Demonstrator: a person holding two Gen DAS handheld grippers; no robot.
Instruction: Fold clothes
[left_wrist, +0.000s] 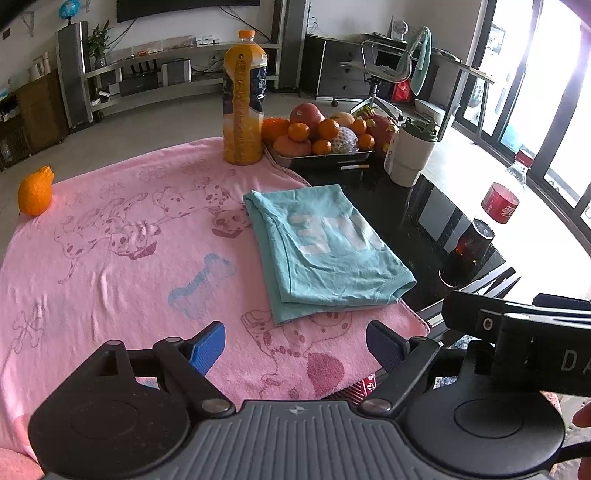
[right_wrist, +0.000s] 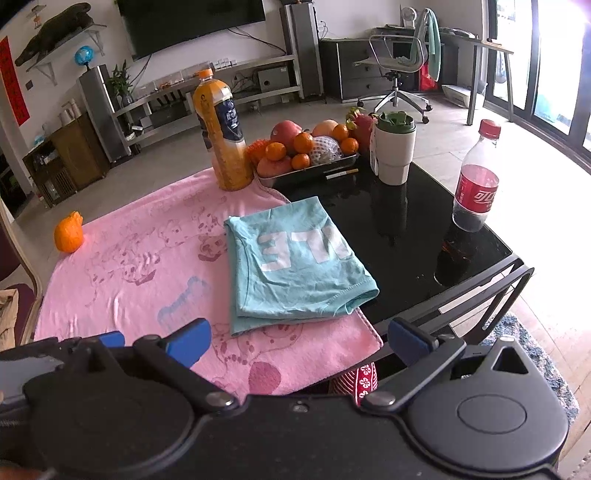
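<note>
A teal T-shirt (left_wrist: 325, 254) (right_wrist: 295, 262) with white letters lies folded into a compact rectangle, partly on the pink dog-print towel (left_wrist: 122, 258) (right_wrist: 140, 273) and partly on the black glass table (left_wrist: 439, 218) (right_wrist: 406, 229). My left gripper (left_wrist: 295, 345) hovers open above the towel's near edge, short of the shirt, with nothing between its blue pads. My right gripper (right_wrist: 299, 341) is open too, near the towel's front corner, just below the shirt's hem, holding nothing. The right gripper's body shows at the right edge of the left wrist view.
An orange juice bottle (left_wrist: 242, 99) (right_wrist: 221, 133), a steel tray of fruit (left_wrist: 321, 157) (right_wrist: 306, 170), a white cup (left_wrist: 410, 151) (right_wrist: 393, 151) and a cola bottle (left_wrist: 487, 218) (right_wrist: 476, 181) stand at the back and right. An orange toy (left_wrist: 36, 192) (right_wrist: 68, 232) sits at the towel's left.
</note>
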